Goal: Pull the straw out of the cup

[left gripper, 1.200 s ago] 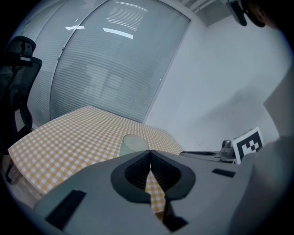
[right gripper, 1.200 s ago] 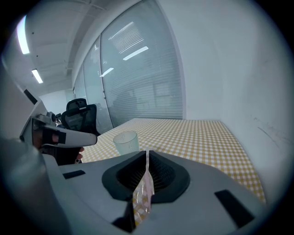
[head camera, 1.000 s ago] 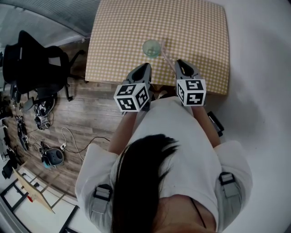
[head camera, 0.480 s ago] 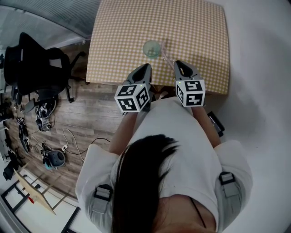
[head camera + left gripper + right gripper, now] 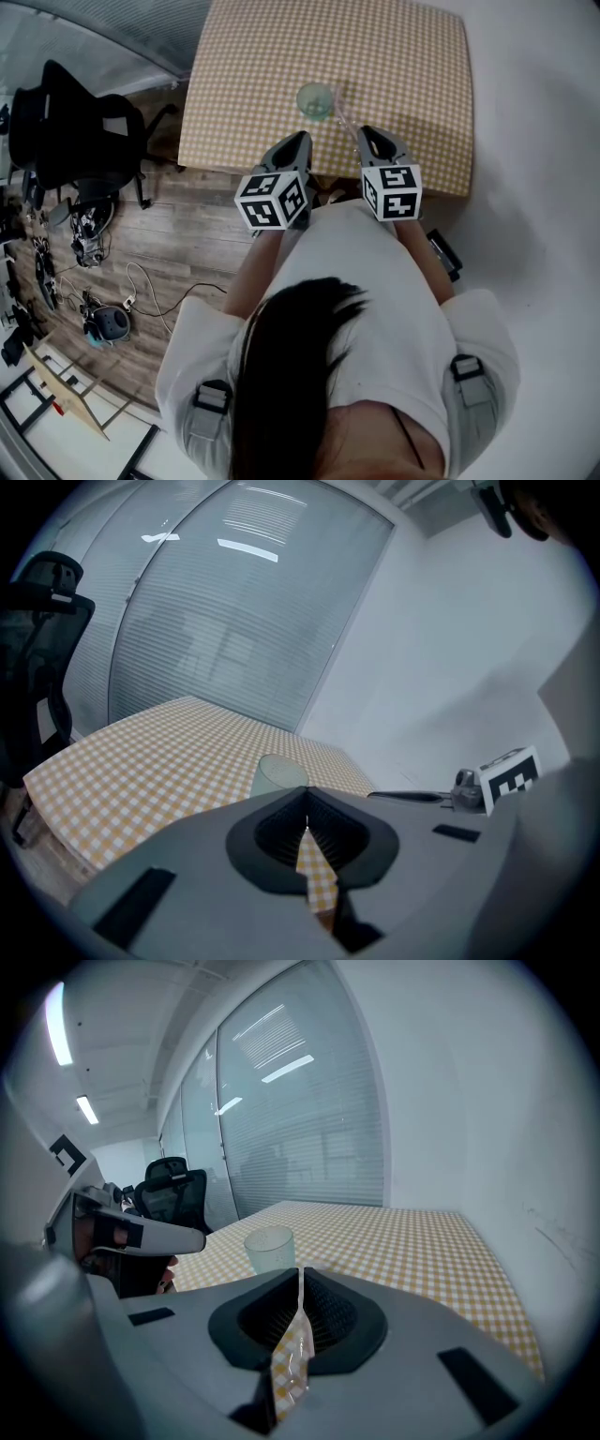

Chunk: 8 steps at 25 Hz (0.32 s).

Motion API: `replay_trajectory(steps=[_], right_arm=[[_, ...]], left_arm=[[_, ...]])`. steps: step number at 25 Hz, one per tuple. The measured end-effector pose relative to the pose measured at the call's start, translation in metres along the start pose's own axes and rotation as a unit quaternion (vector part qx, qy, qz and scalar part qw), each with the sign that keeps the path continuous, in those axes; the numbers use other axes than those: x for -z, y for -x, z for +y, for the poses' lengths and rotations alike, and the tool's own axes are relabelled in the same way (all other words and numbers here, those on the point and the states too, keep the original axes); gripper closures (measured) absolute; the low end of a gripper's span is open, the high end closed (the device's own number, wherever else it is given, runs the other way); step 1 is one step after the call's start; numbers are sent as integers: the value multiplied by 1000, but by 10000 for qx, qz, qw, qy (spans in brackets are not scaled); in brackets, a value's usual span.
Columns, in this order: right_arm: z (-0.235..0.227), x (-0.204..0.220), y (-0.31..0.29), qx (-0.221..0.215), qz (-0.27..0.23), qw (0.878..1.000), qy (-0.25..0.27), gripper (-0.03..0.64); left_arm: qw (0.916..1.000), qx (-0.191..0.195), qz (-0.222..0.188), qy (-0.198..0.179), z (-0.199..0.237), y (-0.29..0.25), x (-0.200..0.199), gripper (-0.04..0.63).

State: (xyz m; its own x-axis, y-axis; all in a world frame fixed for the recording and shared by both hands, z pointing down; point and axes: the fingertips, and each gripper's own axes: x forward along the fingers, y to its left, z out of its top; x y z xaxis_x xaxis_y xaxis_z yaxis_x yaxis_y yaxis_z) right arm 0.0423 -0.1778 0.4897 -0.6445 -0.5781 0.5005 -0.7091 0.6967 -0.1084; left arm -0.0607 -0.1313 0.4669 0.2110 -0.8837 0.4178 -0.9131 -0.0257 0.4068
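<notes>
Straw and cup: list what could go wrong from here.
1. The thin, clear straw appears to be pinched only near one end by the right gripper, so it could slip or swivel in the jaws.
2. Its free end lies close beside the cup, which looks empty. A sideways swing might tip it.
3. The left gripper is shut and off the cup, so nothing steadies it.

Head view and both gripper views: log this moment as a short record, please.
surface: table with yellow-and-white checked cloth
cup: translucent pale-green plastic cup, upright, no straw in it
straw: clear plastic straw, outside the cup, on its side toward the right gripper
left gripper: jaws together, nothing between them
right gripper: jaws together, apparently pinching the straw
task state: straw already out
</notes>
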Motion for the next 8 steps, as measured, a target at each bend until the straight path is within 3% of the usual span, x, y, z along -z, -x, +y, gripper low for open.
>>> replay_trajectory(steps=[8], right_arm=[[3, -1, -3, -10, 26, 10000, 26, 574]], left_arm=[[10000, 14, 7, 37, 3, 1, -2, 587]])
